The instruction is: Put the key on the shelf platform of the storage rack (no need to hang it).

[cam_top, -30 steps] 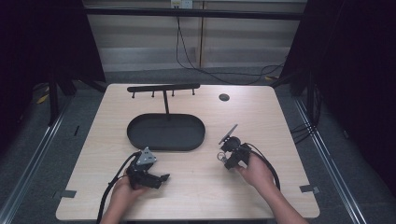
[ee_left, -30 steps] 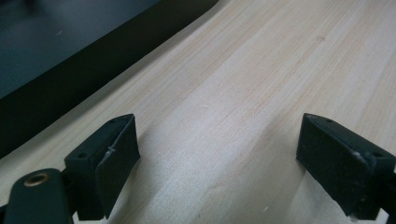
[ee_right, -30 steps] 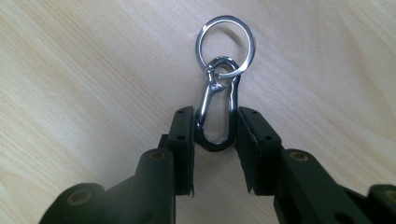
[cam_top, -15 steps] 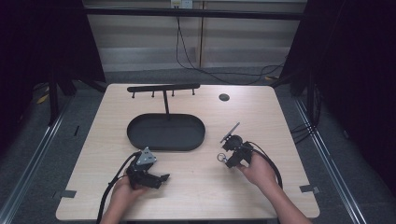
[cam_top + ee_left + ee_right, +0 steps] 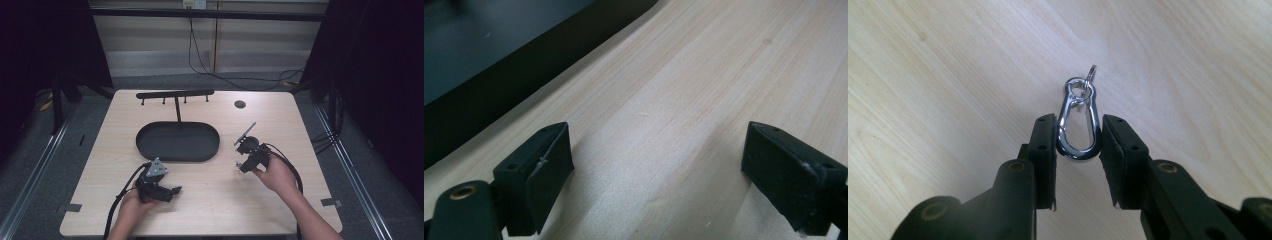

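A shiny silver carabiner clip (image 5: pixel 1077 124) with a small ring at its far end is pinched between the black pads of my right gripper (image 5: pixel 1078 135), held above the wooden table. From above, the right gripper (image 5: pixel 241 163) hovers right of the black oval tray (image 5: pixel 150 150), with the clip a tiny glint at its tip. My left gripper (image 5: pixel 175 190) rests low near the table's front left, pointing right. Its jaws stand wide apart (image 5: pixel 656 165) over bare wood, nothing between them.
A black T-shaped hanger rack (image 5: pixel 175 94) with small hooks rises behind the tray. A small dark round hole (image 5: pixel 240 104) sits at the back right of the table (image 5: pixel 220 210). The tray's dark edge (image 5: pixel 499 75) lies close beside the left gripper.
My right gripper has risen a little off the table with the carabiner in it. The left gripper has stayed put.
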### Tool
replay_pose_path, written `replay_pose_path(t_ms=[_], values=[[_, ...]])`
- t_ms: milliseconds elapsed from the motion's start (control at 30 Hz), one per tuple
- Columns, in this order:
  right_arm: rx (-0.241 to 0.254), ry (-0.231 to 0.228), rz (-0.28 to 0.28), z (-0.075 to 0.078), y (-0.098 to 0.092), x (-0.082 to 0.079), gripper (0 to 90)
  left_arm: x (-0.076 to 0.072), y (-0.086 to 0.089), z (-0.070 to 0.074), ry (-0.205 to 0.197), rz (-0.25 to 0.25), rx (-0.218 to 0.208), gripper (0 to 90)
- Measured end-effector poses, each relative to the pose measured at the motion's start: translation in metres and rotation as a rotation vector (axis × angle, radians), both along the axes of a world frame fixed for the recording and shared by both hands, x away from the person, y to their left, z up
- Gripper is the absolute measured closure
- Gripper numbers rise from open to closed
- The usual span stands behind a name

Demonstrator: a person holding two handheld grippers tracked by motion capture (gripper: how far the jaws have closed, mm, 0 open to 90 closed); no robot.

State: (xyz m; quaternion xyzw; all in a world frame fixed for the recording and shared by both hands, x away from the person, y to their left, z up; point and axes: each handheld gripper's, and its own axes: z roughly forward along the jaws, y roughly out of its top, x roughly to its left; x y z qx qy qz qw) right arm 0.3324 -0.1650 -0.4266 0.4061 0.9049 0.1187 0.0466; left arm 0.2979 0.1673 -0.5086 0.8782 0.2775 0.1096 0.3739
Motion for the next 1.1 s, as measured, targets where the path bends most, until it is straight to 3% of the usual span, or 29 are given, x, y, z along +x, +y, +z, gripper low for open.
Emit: replay_pose_path(t_ms=[533,1100], values=[[0.004,0.001,0.027,0.024,0.012,0.015,68.2,0.0,0.0,0.0,0.0,0.0,0.0,12.5],[0.016,0.003,0.071,0.032,0.033,0.028,68.1,0.0,0.0,0.0,0.0,-0.001,0.002,12.5]])
